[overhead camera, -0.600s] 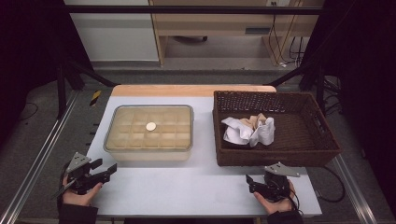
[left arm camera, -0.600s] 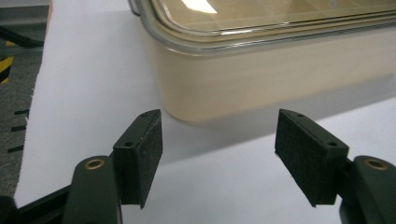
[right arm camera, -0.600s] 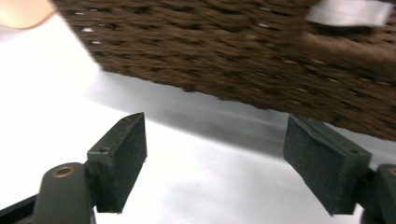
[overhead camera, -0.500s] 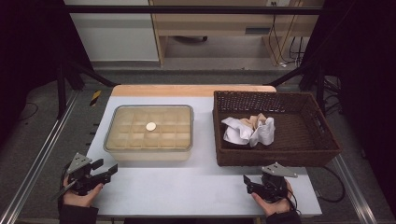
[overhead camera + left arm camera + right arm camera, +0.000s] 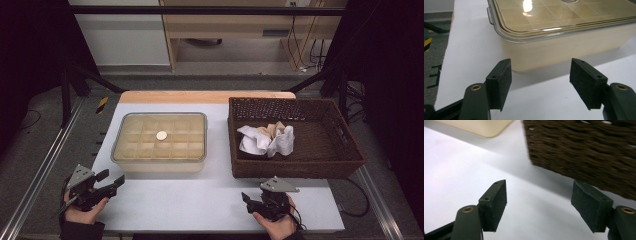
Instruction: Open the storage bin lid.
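Note:
A beige plastic box point(image 5: 159, 161) with a clear lid stands left of centre on the white table; a small round disc point(image 5: 161, 135) lies on the lid. My left gripper point(image 5: 112, 179) is held at the table's near left corner, open and empty. In the left gripper view its jaws point(image 5: 540, 72) point at the box's near corner point(image 5: 554, 53), a little short of it. My right gripper point(image 5: 247, 200) hovers near the front edge, open and empty. In the right gripper view its jaws point(image 5: 539, 195) face the table just before the brown wicker basket point(image 5: 584, 152).
The wicker basket point(image 5: 295, 169) sits at the right and holds crumpled white and beige cloths point(image 5: 267, 140). Bare white tabletop point(image 5: 190, 200) lies between the two hands. Metal rails run along both sides of the table.
My right gripper has drifted slightly to the left along the front edge. The left gripper has stayed where it was.

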The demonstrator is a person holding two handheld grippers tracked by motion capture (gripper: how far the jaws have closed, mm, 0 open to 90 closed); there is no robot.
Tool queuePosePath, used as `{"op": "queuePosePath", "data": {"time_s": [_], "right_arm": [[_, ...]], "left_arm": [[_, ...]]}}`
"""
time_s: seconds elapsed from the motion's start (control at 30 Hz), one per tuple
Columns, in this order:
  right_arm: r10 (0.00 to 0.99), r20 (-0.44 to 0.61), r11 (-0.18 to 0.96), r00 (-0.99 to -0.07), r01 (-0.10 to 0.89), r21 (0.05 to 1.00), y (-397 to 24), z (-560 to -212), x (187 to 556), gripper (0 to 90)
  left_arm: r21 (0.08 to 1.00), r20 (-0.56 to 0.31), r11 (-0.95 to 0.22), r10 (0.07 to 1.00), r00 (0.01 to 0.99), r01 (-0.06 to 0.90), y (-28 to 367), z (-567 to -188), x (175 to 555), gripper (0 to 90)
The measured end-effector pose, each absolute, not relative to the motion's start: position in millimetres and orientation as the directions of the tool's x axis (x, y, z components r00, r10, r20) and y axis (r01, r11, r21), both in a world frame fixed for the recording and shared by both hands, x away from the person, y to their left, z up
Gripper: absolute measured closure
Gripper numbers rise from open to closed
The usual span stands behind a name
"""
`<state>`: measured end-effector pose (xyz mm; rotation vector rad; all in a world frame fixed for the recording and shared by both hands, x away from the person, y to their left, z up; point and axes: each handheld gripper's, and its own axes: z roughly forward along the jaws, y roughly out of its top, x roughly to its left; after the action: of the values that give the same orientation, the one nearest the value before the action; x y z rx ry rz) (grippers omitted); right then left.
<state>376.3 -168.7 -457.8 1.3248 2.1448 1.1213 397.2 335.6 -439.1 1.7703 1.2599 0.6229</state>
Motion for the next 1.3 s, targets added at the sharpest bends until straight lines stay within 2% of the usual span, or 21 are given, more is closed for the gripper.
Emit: {"op": "queuePosePath", "data": {"time_s": [0.37, 0.77, 1.3], "right_arm": [[0.824, 0.12, 0.251, -0.554, 0.547, 0.799, -138.1, -452.2, 377.2, 27.5], [0.77, 0.129, 0.263, -0.625, 0.495, 0.828, -112.6, -432.4, 382.2, 39.2], [0.748, 0.112, 0.248, -0.654, 0.432, 0.867, -76.0, -403.7, 405.4, 36.4]], "left_arm": [[0.868, -0.074, -0.121, 0.927, 0.367, 0.481, 336.3, -428.7, 394.6, 33.1], [0.874, -0.064, -0.121, 0.931, 0.359, 0.471, 337.6, -418.0, 398.3, 33.6], [0.896, -0.081, -0.087, 0.932, 0.352, 0.436, 337.8, -389.0, 426.2, 34.9]]}}
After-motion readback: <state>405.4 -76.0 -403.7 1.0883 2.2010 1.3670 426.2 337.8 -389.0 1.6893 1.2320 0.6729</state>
